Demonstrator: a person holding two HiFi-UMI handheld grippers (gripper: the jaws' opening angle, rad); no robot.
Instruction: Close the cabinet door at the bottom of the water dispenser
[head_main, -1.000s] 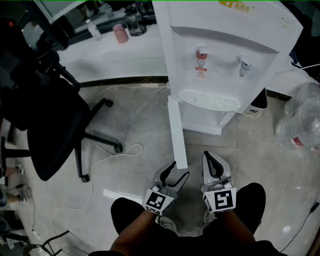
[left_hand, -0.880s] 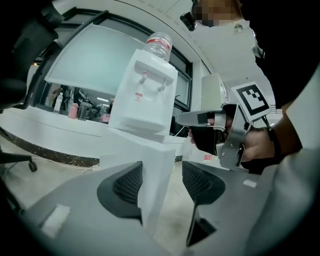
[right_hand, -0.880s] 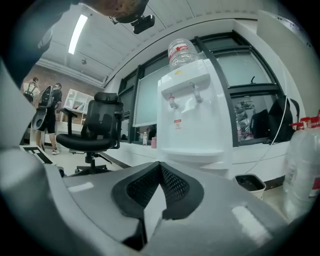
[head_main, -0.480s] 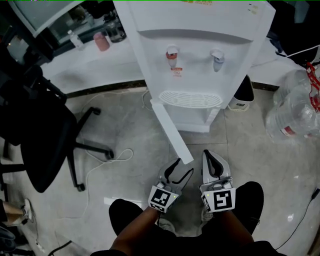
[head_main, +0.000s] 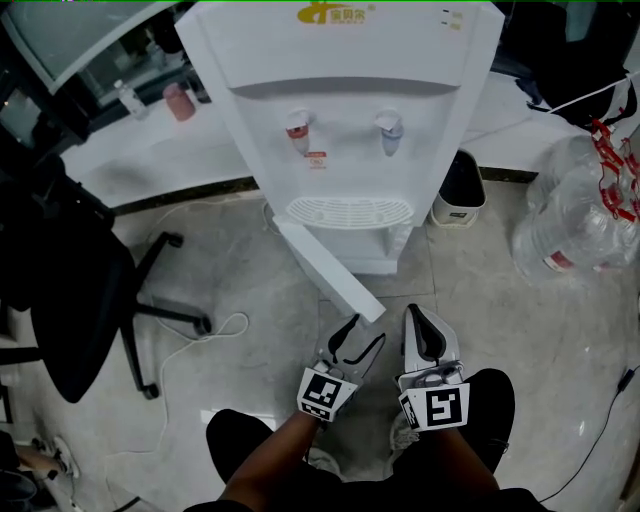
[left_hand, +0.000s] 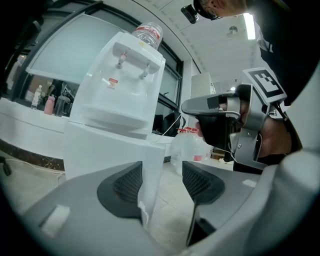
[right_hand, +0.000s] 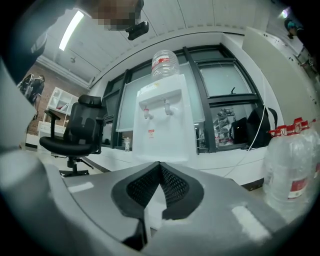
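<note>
The white water dispenser (head_main: 345, 100) stands at the top middle of the head view. Its bottom cabinet door (head_main: 325, 265) is open and slants out from the left front corner toward me. My left gripper (head_main: 365, 330) is open at the door's free end. In the left gripper view the door's edge (left_hand: 150, 185) stands between the jaws, close against the left pad (left_hand: 125, 187). My right gripper (head_main: 417, 315) is shut, holds nothing, and sits just right of the door's end. The right gripper view looks level at the dispenser (right_hand: 162, 125) over the closed pads (right_hand: 170, 187).
A black office chair (head_main: 60, 290) stands to the left, with a white cable (head_main: 215, 330) trailing on the floor beside it. Large clear water jugs (head_main: 575, 215) sit at the right. A small dark bin (head_main: 460, 185) stands against the dispenser's right side. My knees fill the bottom edge.
The door pointed straight out from the dispenser and now slants to the right across its front. Both grippers have stayed at its free end. The dispenser has shifted left in the view.
</note>
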